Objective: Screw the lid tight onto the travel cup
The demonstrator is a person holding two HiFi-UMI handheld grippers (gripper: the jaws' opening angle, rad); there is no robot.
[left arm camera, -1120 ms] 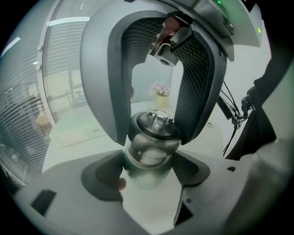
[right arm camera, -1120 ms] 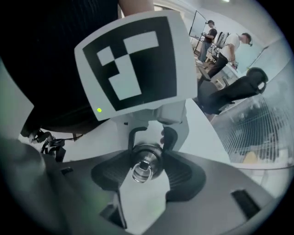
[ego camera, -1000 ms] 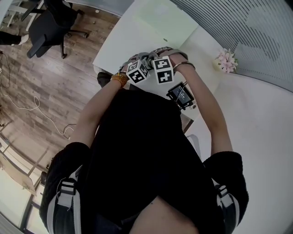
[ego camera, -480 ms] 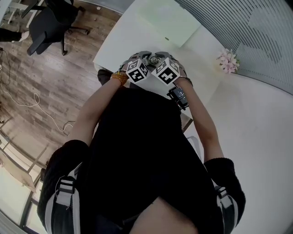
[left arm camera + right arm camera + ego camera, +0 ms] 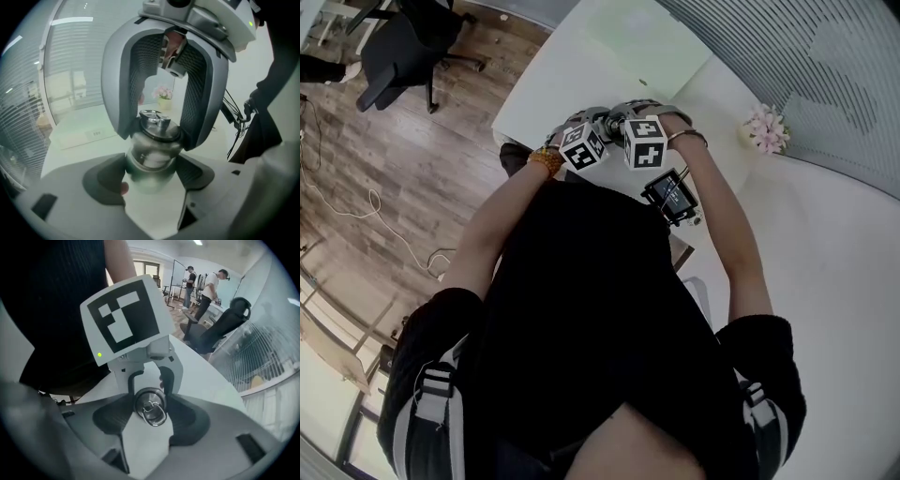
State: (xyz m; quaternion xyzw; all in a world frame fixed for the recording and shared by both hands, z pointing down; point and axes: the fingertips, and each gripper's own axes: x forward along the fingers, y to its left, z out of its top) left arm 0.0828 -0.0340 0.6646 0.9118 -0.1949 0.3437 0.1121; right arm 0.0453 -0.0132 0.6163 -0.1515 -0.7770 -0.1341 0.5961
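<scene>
Head view: left gripper (image 5: pixel 592 125) and right gripper (image 5: pixel 624 120) meet at the table's (image 5: pixel 551 86) near edge; what they hold barely shows, probably the cup. Left gripper view: steel travel cup (image 5: pixel 151 163) upright, mouth toward 12 o'clock, body clamped by its pads, lid (image 5: pixel 157 126) covering the contents. Right gripper view: jaws, just closing, pinch the lid at 9 and 3 o'clock.

I see a wood-plank floor (image 5: pixel 412 178) at left with a black office chair (image 5: pixel 398 47) and a loose cable (image 5: pixel 356 220). A white table (image 5: pixel 581 66) meets a ribbed grey wall (image 5: pixel 750 37), with pink flowers (image 5: pixel 766 127) near it.
</scene>
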